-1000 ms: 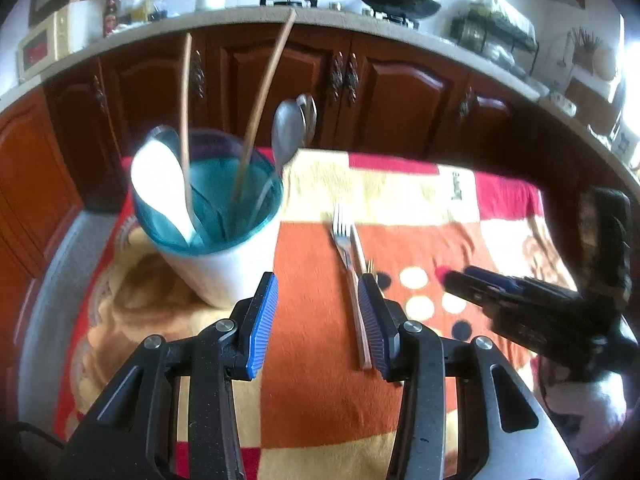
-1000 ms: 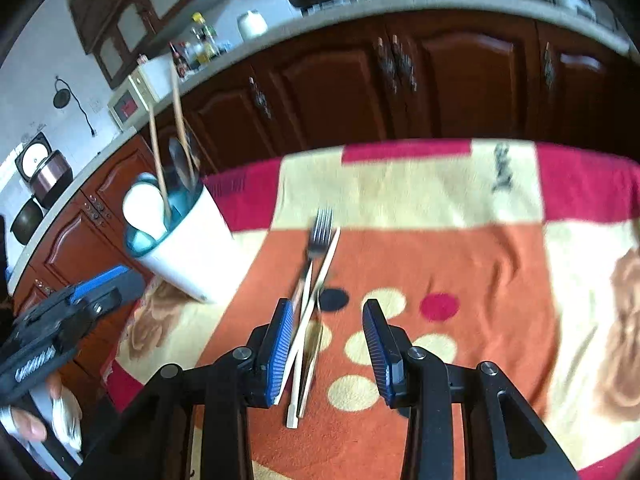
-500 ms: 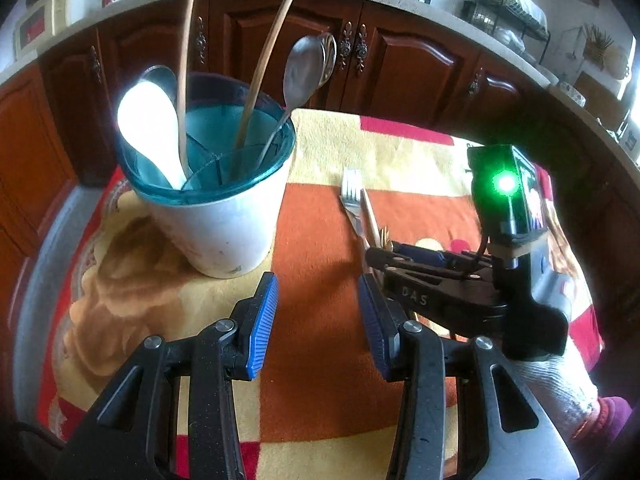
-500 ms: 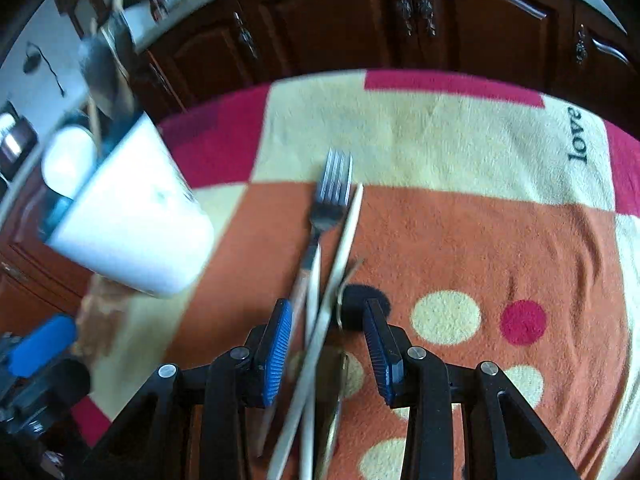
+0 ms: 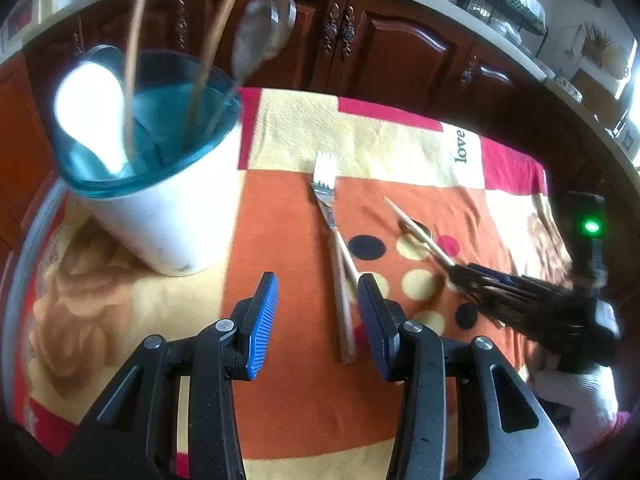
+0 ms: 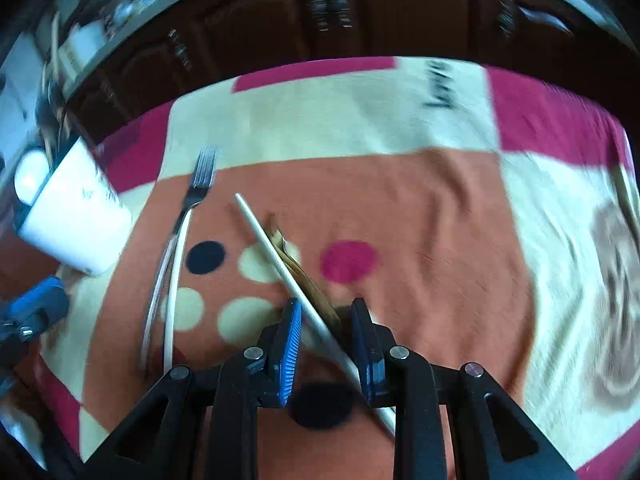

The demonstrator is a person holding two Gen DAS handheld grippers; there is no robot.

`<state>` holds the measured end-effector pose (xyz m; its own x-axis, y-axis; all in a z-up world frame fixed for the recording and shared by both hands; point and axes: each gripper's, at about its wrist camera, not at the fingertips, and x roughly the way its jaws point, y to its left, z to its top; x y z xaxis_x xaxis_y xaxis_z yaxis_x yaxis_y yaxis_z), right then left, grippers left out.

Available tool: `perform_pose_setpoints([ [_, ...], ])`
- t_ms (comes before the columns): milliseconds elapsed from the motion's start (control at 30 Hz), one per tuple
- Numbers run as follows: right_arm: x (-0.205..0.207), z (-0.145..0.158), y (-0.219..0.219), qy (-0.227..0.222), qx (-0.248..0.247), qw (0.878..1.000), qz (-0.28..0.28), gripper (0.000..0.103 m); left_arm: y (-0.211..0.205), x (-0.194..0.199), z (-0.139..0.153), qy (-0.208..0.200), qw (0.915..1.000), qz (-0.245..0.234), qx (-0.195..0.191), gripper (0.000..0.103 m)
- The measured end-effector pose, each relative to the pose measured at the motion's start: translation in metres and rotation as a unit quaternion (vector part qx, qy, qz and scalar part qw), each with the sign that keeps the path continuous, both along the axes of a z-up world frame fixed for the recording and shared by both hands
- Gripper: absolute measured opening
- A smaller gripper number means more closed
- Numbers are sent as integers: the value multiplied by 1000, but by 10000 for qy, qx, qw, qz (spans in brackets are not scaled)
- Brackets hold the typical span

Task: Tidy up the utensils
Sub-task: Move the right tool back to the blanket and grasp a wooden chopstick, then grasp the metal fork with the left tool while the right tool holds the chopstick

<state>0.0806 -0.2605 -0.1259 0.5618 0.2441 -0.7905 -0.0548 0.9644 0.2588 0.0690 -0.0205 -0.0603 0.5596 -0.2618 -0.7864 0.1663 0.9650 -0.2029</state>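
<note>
the only word i can read is "love" point(image 5: 461, 146), printed in dark letters on the cream panel of the patterned cloth point(image 5: 360, 136), right of centre in the upper half of the left wrist view and running sideways. in the right wrist view the same print point(image 6: 440, 88) sits near the top centre on that cream panel, too blurred to read. i see a faint mark on the white utensil holder point(image 6: 76, 220) at the left edge, not legible.

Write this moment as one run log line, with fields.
left gripper: open, empty | right gripper: closing around chopstick | fork: on cloth
</note>
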Motion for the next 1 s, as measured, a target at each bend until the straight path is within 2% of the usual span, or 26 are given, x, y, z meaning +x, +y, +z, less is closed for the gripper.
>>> perform_pose_setpoints([
  [133, -17, 9, -22, -148, 309, 9994, -25, 24, -16, 13, -14, 207, 9998, -67, -41, 41],
  [267, -29, 23, -20, -350, 254, 9990, 135, 25, -26, 28, -32, 450, 9990, -55, -64, 40],
  [300, -31, 27, -19, -386, 282, 9987, 171, 26, -26, 30, -36, 499, 9987, -50, -78, 37],
  [367, -31, 33, -16, -444, 341, 9982, 215, 28, -28, 38, -47, 716, 9973, -71, -124, 20],
  [400, -31, 35, -15, -465, 362, 9980, 226, 28, -27, 39, -51, 796, 9966, -84, -177, 19],
  [467, -28, 37, -13, -507, 402, 9976, 260, 28, -25, 41, -50, 756, 9967, -113, -287, 10],
  [533, -25, 38, -10, -526, 420, 9972, 310, 28, -24, 39, -49, 787, 9964, -138, -287, 9],
  [733, -12, 37, 2, -524, 363, 9970, 448, 28, -5, 0, -40, 859, 9943, -476, -423, 8],
  [1000, 8, 27, 23, -389, 90, 9945, 969, 28, 14, -61, -49, 1289, 9879, -830, -221, 8],
])
